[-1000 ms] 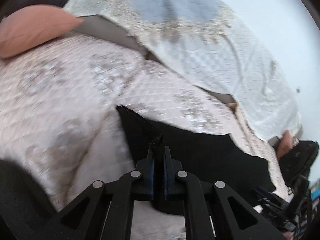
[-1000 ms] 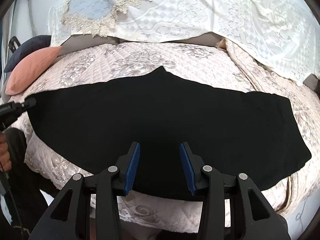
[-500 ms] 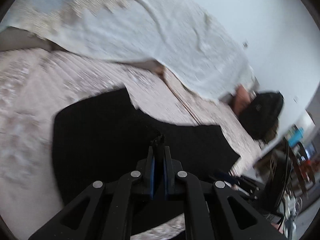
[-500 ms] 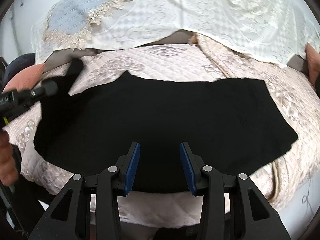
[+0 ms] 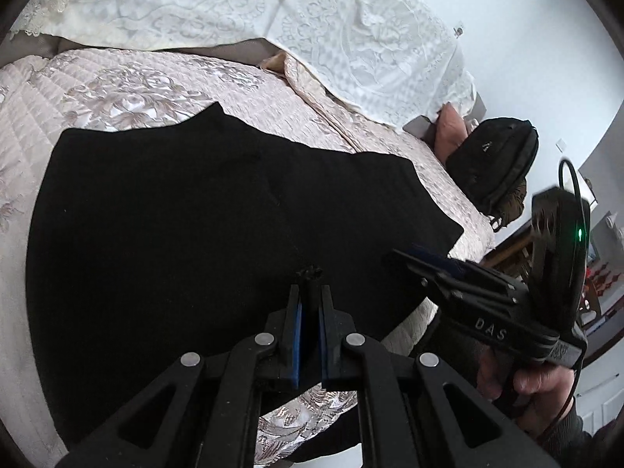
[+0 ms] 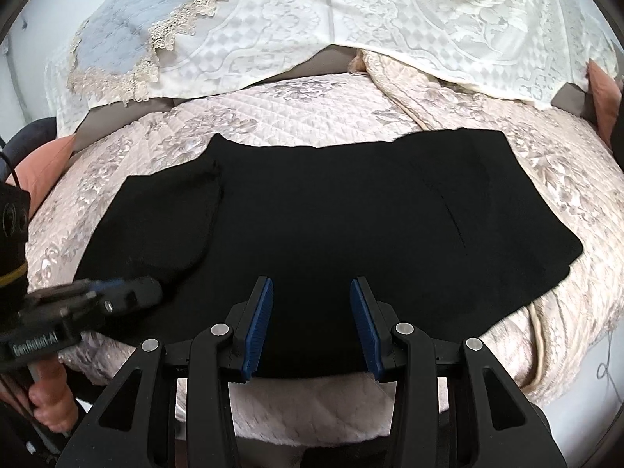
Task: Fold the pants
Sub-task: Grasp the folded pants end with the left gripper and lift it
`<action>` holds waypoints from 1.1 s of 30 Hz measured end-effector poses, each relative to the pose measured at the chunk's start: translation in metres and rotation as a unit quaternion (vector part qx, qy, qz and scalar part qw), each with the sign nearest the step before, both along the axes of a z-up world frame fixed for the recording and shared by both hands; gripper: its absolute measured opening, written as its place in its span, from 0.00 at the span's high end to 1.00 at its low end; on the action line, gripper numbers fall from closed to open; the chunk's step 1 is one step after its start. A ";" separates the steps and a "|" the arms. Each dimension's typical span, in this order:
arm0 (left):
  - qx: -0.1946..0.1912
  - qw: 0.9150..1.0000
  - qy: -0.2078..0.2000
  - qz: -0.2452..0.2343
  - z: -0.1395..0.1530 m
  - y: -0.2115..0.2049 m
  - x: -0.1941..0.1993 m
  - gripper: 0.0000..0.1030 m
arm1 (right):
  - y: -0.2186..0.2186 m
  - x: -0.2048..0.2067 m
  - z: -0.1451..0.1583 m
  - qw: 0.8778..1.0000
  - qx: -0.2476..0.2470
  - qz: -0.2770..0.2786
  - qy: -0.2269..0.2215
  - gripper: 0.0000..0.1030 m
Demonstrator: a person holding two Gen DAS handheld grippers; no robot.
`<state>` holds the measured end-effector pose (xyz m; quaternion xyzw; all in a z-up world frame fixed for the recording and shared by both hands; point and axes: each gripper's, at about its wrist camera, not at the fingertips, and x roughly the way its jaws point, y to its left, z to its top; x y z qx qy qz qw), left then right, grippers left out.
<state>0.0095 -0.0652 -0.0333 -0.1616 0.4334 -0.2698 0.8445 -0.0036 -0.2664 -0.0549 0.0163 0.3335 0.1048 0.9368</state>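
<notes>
The pants (image 6: 331,210) lie flat across the middle of the quilt (image 6: 312,113), with bare quilt open behind them and at both ends. The left tool (image 6: 156,292) sits low over the pants' left near edge, crowding that corner — the right tool (image 6: 312,312) hangs over the near middle edge, pants below its spread fingers. A lace cover (image 6: 390,19) closes off the back. On the right a black bag (image 5: 495,163) and a pillow (image 5: 448,128) block the bed's far end.

A bed covered by a quilted pale-pink floral bedspread (image 6: 312,117) carries flat black fabric pants (image 6: 331,210) (one end doubled over), with a white lace coverlet (image 6: 390,19) behind the pants.
</notes>
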 end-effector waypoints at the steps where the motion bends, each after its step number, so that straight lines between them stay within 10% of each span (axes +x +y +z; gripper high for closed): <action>1: -0.002 1.000 0.001 -0.005 -0.001 -0.002 0.000 0.92 | 0.002 0.002 0.002 1.000 0.003 0.005 -0.001 0.59; 13: -0.006 1.000 -0.018 -0.021 0.015 0.006 -0.014 0.77 | 0.011 0.000 0.008 1.000 0.018 0.022 0.001 0.59; 24: 0.062 0.989 -0.026 0.133 0.022 0.095 -0.004 0.72 | 0.037 0.030 -0.009 0.990 0.101 0.088 0.049 0.59; 33: 0.079 0.987 -0.033 0.140 0.013 0.093 0.002 0.72 | 0.050 0.068 -0.012 0.982 0.136 0.117 0.063 0.59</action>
